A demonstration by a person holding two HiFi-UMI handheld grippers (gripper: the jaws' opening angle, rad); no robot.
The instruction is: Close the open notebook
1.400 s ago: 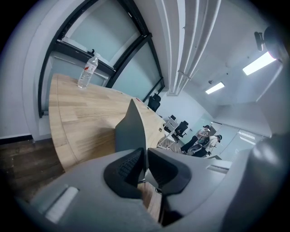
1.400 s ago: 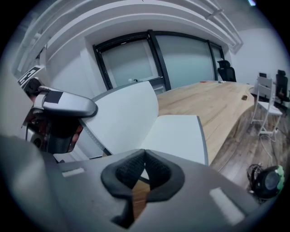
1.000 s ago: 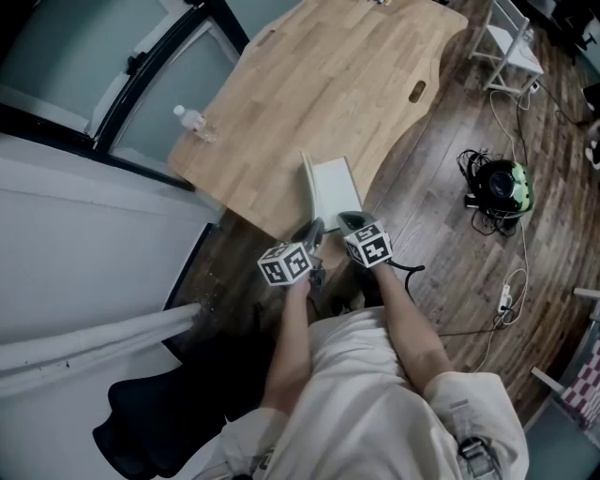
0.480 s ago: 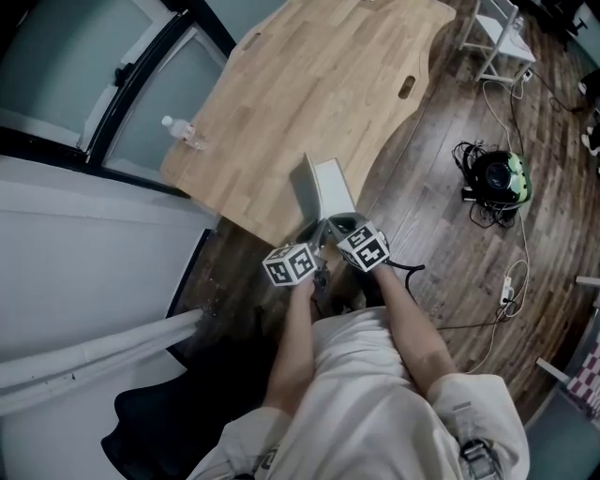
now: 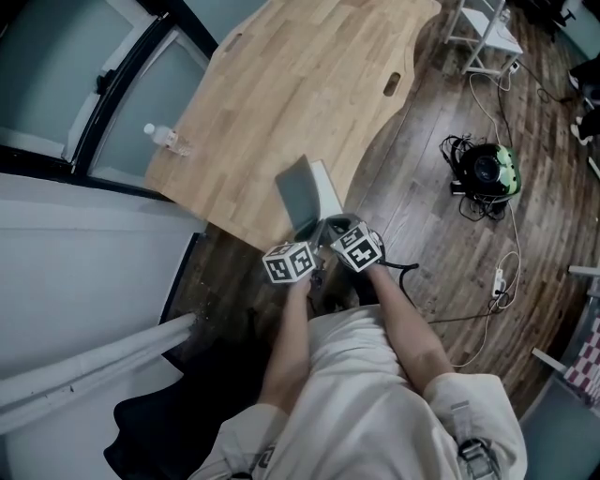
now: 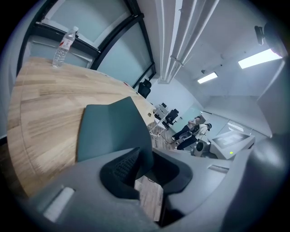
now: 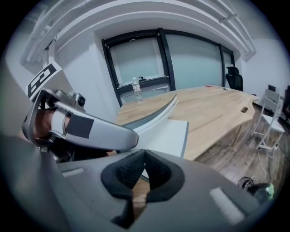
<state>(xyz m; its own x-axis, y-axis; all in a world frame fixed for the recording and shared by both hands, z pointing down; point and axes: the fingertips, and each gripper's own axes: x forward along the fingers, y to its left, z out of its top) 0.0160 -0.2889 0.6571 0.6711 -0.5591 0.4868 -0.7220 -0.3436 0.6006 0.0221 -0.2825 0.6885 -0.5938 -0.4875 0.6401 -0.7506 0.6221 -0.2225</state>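
The notebook [image 5: 327, 185] lies at the wooden table's near edge, its grey-green cover [image 5: 298, 195] raised and tilted over the white page [image 7: 170, 136]. My left gripper [image 5: 307, 236] reaches up to the cover's near edge. Seen from the left gripper view, the cover [image 6: 113, 129] runs down between the jaws of the left gripper [image 6: 145, 167]. These jaws have just been opening; the cover leans on one pad and a gap shows beside the other. My right gripper [image 7: 144, 158] hovers just right of it [image 5: 336, 225], pads touching, nothing between them.
A water bottle [image 5: 161, 138] stands at the table's far left edge [image 6: 63, 41]. On the floor to the right lie a black and green helmet-like thing with cables [image 5: 487, 172] and a white stool [image 5: 483, 28]. A black chair [image 5: 150, 431] is at my lower left.
The cover has swung from standing edge-on to tilted, showing its broad grey face. My left gripper has moved forward and down along it. The right gripper has stayed about where it was.
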